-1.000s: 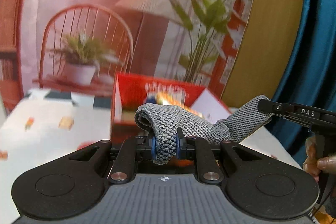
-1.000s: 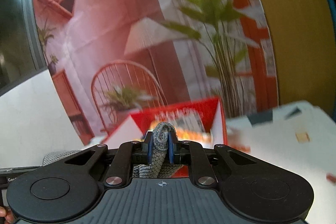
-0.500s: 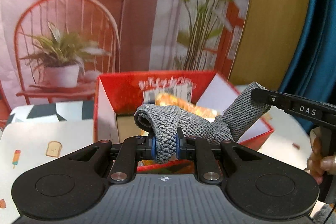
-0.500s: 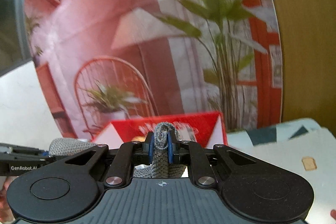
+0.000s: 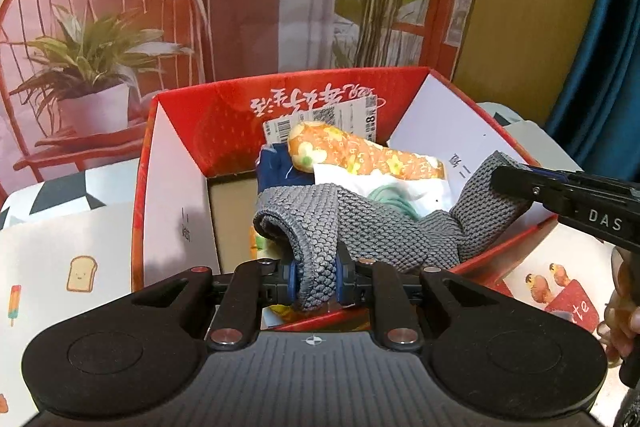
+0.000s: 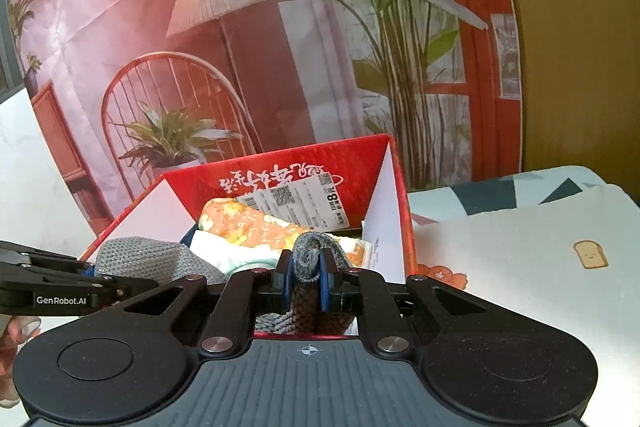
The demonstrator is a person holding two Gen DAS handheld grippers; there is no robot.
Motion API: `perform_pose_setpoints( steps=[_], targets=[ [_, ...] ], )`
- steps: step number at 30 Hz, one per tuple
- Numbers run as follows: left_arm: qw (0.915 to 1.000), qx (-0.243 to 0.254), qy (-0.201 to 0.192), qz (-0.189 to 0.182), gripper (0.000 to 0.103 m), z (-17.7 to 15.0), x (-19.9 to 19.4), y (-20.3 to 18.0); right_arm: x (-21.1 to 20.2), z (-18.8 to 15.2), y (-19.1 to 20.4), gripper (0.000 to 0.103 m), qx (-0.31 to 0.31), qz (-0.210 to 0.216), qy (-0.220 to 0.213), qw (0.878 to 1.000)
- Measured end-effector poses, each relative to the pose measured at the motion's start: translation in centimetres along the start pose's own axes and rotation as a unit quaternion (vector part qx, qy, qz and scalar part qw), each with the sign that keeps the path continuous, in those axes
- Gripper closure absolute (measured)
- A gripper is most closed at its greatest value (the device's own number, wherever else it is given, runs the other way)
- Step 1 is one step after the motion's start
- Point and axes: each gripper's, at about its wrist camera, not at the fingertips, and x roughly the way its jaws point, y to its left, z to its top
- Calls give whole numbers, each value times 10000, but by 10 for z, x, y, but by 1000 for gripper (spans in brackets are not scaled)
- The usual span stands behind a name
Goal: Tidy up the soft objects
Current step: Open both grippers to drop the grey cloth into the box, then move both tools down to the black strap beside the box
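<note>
A grey knitted cloth hangs between both grippers, over the open red box. My left gripper is shut on one end of it. My right gripper is shut on the other end; that end also shows in the right wrist view. The right gripper shows at the right of the left wrist view. Inside the box lie an orange flowered soft item, a white cloth with green print and a dark blue cloth. The red box also shows in the right wrist view.
The box stands on a white tablecloth with toast and ice-lolly prints, also in the right wrist view. A printed backdrop with a chair and plants hangs right behind the box. A teal curtain is at the right.
Both grippers have carried the grey cloth forward and down toward the box. The box now fills more of both views and its contents show.
</note>
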Motion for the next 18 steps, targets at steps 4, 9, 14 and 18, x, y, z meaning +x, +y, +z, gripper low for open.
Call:
perform_pose_setpoints(
  steps=[4, 9, 14, 18],
  targets=[
    [9992, 103, -348, -171, 43, -4, -18, -2, -13, -2, 8, 65, -378, -141, -367, 9985],
    [9980, -166, -575, -199, 38, -15, -42, 7, -35, -8, 17, 48, -727, -185, -687, 9948],
    [9962, -414, -734, -214, 38, -39, -67, 12, -59, -21, 19, 45, -681, -85, -839, 9941],
    [9952, -525, -810, -134, 38, -54, -81, 15, -72, -36, 21, 45, -660, -25, -844, 9942]
  ],
)
